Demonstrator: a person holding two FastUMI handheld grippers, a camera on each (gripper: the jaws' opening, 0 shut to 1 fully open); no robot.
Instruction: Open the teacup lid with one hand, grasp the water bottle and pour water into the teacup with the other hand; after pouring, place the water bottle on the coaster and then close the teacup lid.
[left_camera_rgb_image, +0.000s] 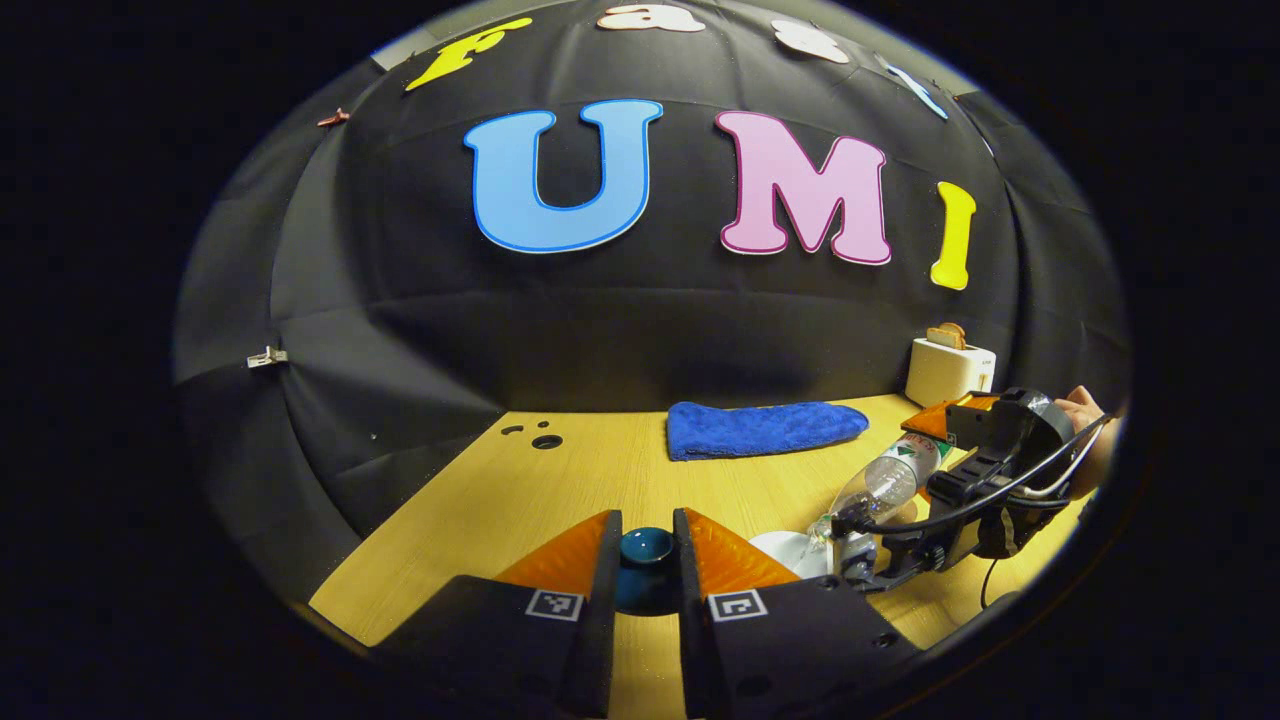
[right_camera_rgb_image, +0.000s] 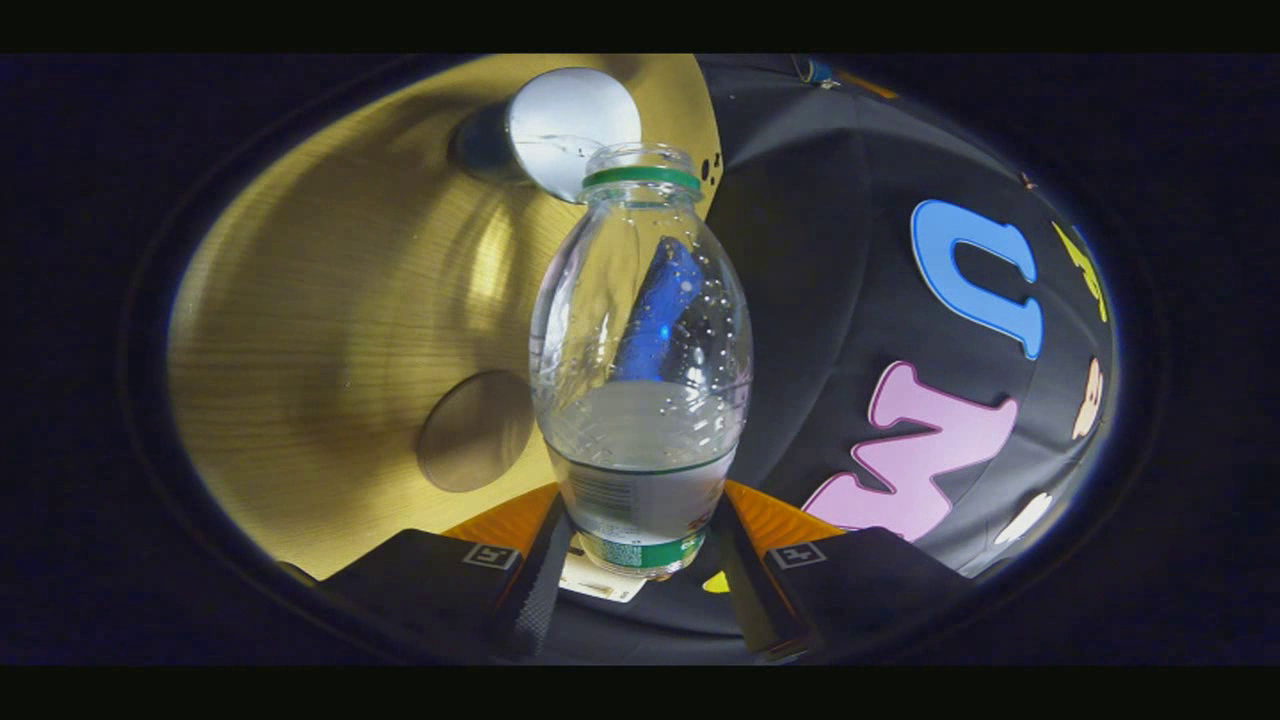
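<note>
Right gripper (right_camera_rgb_image: 640, 560) clamps the water bottle (right_camera_rgb_image: 640, 400) near its base, long axis tipped steeply, open mouth aimed down at the white teacup (right_camera_rgb_image: 570, 125) on the wooden table (right_camera_rgb_image: 330, 330). Left gripper (left_camera_rgb_image: 646, 575) pinches the dark blue teacup lid (left_camera_rgb_image: 645, 550), held beside the cup.

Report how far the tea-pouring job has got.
Done: the teacup lid is off, clamped in the left gripper. In hand: the right gripper holds the water bottle tipped toward the open teacup. Left: finish pouring, stand the bottle on the coaster, close the lid.
</note>
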